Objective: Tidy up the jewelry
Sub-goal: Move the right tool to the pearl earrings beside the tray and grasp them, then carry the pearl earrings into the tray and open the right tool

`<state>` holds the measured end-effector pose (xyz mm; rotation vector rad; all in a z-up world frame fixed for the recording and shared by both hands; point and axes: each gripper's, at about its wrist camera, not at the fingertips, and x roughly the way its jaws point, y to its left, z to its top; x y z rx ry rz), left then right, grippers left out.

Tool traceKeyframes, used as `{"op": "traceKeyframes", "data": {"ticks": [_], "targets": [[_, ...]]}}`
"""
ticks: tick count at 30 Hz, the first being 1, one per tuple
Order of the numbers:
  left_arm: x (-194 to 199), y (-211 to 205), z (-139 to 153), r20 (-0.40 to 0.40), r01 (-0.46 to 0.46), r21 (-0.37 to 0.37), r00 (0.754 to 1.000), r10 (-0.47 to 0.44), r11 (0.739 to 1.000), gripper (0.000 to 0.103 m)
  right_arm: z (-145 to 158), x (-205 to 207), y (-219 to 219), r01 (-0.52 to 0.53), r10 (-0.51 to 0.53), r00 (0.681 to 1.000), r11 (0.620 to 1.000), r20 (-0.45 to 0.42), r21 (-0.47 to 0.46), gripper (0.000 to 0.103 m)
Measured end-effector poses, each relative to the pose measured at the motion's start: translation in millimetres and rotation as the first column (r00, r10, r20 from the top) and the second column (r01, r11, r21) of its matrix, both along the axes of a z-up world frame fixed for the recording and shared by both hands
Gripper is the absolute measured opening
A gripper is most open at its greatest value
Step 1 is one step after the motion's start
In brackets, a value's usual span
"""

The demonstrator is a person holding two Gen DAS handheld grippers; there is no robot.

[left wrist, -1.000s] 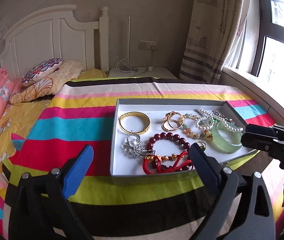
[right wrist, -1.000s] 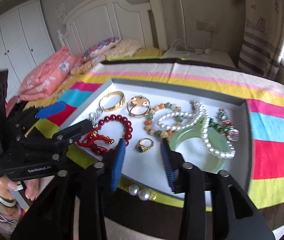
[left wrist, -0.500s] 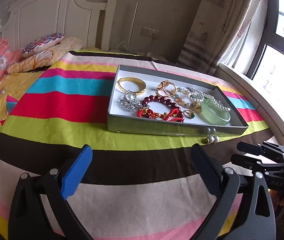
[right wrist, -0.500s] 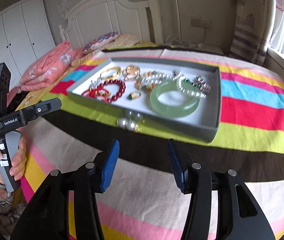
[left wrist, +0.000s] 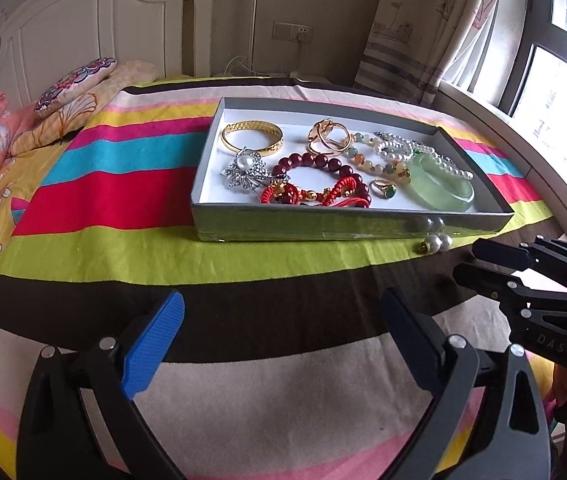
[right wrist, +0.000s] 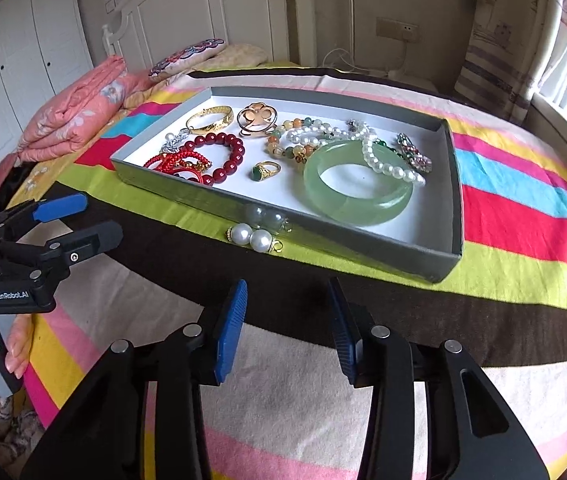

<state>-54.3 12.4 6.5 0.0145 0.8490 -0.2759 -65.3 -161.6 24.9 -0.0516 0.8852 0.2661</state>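
Observation:
A grey tray point(left wrist: 323, 226) point(right wrist: 439, 260) with a white floor sits on the striped bedspread. It holds a gold bangle point(left wrist: 252, 138), red bead bracelet point(right wrist: 219, 152), red cord bracelet point(left wrist: 311, 194), green jade bangle point(right wrist: 357, 182), pearl strand point(right wrist: 383, 160), gold ring with green stone point(right wrist: 265, 170) and a silver brooch point(left wrist: 245, 168). A pair of pearl earrings point(right wrist: 253, 237) point(left wrist: 437, 243) lies on the cloth just outside the tray's near wall. My left gripper point(left wrist: 279, 348) point(right wrist: 79, 220) is open and empty, short of the tray. My right gripper point(right wrist: 287, 328) point(left wrist: 469, 260) is open and empty, short of the earrings.
Folded pink quilt point(right wrist: 79, 108) and pillows point(left wrist: 79, 84) lie at the far left of the bed. White headboard point(left wrist: 83, 28) stands behind. Curtain and window point(left wrist: 543, 60) are at the right. The bed's near edge is below the grippers.
Both grippers have pulled back from over the tray toward the near edge of the bed. The tray and earrings now lie farther ahead. Both stay open and empty.

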Motion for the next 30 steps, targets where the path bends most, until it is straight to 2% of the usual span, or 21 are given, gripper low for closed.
{"op": "traceKeyframes", "data": {"ticks": [10,17,20,22,25,30], "targets": [[2,-3,-3,-0.02,0.012,0.005,1.0,-0.012,1.0,0.098,-1,17,30,-0.038,0.04,0.999,0.995,0.016,-0.092,0.034],[1,-4,-3,-0.025,0.016,0.008,1.0,-0.016,1.0,0.098,-1,21,33,-0.07,0.071,0.997,0.995,0.011,-0.074,0.016],[1,-6,-3,-0.027,0.012,0.018,1.0,-0.012,1.0,0.098,0,20,31,-0.065,0.066,0.998,0.996,0.011,-0.067,0.016],[0,-13,-2,-0.015,0.013,0.058,1.0,-0.012,0.998,0.098,1,17,28,-0.06,0.062,0.998,0.996,0.019,-0.063,0.016],[-8,-29,5,0.06,0.045,0.131,0.997,-0.053,0.99,0.098,4,5,21,-0.047,0.05,0.998,0.997,0.041,-0.06,0.016],[-7,-73,9,0.052,0.144,0.1,0.987,-0.149,0.985,0.096,9,-16,-10,-0.004,0.004,0.998,1.0,0.057,0.004,0.016]]}}
